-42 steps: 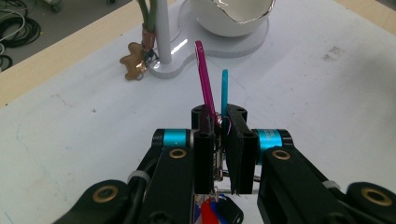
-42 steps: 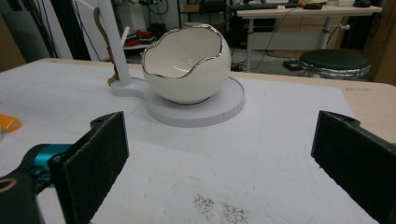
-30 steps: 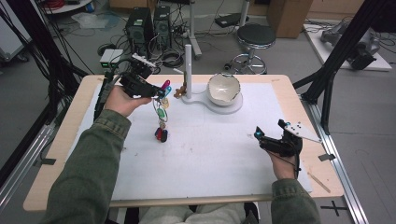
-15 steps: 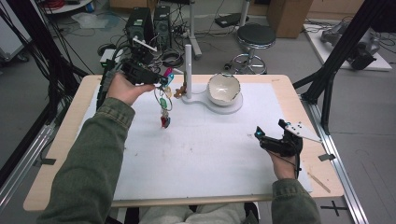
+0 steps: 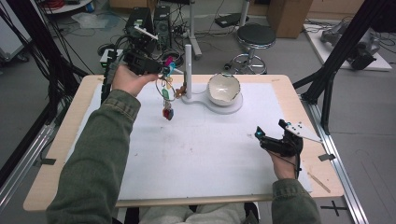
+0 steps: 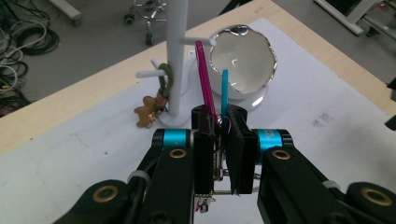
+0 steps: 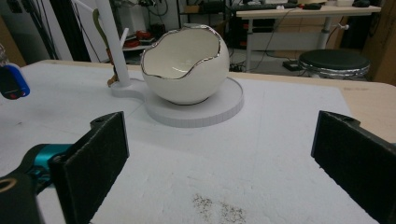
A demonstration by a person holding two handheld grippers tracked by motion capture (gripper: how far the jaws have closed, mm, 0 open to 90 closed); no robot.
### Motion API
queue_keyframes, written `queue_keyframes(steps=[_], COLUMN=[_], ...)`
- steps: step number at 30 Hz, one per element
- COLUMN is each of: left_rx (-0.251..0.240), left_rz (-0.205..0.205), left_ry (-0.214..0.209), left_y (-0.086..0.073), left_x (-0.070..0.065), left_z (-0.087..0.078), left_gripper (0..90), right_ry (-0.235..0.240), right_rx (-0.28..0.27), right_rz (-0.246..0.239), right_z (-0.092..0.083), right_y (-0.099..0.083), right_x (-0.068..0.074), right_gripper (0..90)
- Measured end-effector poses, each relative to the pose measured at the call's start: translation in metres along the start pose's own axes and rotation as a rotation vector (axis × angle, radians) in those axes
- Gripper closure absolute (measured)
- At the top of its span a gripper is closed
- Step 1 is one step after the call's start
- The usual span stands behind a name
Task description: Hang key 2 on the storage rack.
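Note:
My left gripper (image 5: 160, 70) is shut on a bunch of key rings (image 5: 166, 95) and holds it in the air just left of the white peg stand (image 5: 188, 65). Coloured tags dangle from the bunch above the mat. In the left gripper view, a pink loop (image 6: 205, 79) and a teal loop (image 6: 224, 91) stick up from between the closed pads (image 6: 202, 154), pointing at the stand (image 6: 175, 56). A brown bear charm (image 6: 147, 112) hangs on a low peg. My right gripper (image 5: 271, 134) rests open at the mat's right side, with nothing between its pads (image 7: 93, 158).
A white egg-shaped bowl (image 5: 223, 88) with a silver rim sits on the stand's round base (image 5: 236, 105); it is straight ahead in the right gripper view (image 7: 187, 65). A white mat (image 5: 205, 154) covers the wooden table. A stool (image 5: 256, 35) and cables lie beyond the far edge.
My left gripper has risen and moved toward the far edge of the table, lifting the key bunch up beside the stand. The right gripper has stayed put.

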State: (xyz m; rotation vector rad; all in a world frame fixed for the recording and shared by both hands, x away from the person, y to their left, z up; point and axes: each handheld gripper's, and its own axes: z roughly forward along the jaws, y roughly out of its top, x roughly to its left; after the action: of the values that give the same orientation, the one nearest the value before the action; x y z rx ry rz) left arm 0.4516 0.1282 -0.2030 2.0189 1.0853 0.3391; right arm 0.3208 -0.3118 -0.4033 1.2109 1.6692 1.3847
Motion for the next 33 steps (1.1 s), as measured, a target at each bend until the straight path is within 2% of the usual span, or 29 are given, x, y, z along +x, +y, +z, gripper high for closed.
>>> queue_keyframes(steps=[9, 14, 16, 21, 27, 33], left_rx=[-0.007, -0.032, -0.032, -0.048, -0.045, -0.039], left_rz=[-0.033, -0.077, -0.079, -0.083, -0.091, -0.083], left_ry=[0.037, 0.035, 0.048, 0.047, 0.044, 0.062], left_y=[0.011, 0.017, 0.02, 0.03, 0.039, 0.049], left_x=[0.004, 0.008, 0.008, 0.004, 0.002, -0.004], left_z=[0.006, 0.009, 0.009, 0.008, 0.012, 0.018], left_gripper=[81.9, 81.9, 81.9, 81.9, 81.9, 81.9], right_ry=[-0.002, -0.002, -0.001, -0.003, -0.002, -0.002], right_rx=[0.002, 0.0, 0.0, 0.001, 0.0, 0.001], right_rz=[0.005, 0.005, 0.004, 0.009, 0.007, 0.009], right_z=[-0.001, -0.001, -0.001, -0.001, -0.001, -0.001], right_y=[0.0, 0.0, 0.0, -0.001, -0.001, -0.001], right_x=[-0.001, -0.001, -0.001, -0.001, -0.001, -0.002], right_gripper=[3.1, 3.1, 3.1, 3.1, 3.1, 3.1])
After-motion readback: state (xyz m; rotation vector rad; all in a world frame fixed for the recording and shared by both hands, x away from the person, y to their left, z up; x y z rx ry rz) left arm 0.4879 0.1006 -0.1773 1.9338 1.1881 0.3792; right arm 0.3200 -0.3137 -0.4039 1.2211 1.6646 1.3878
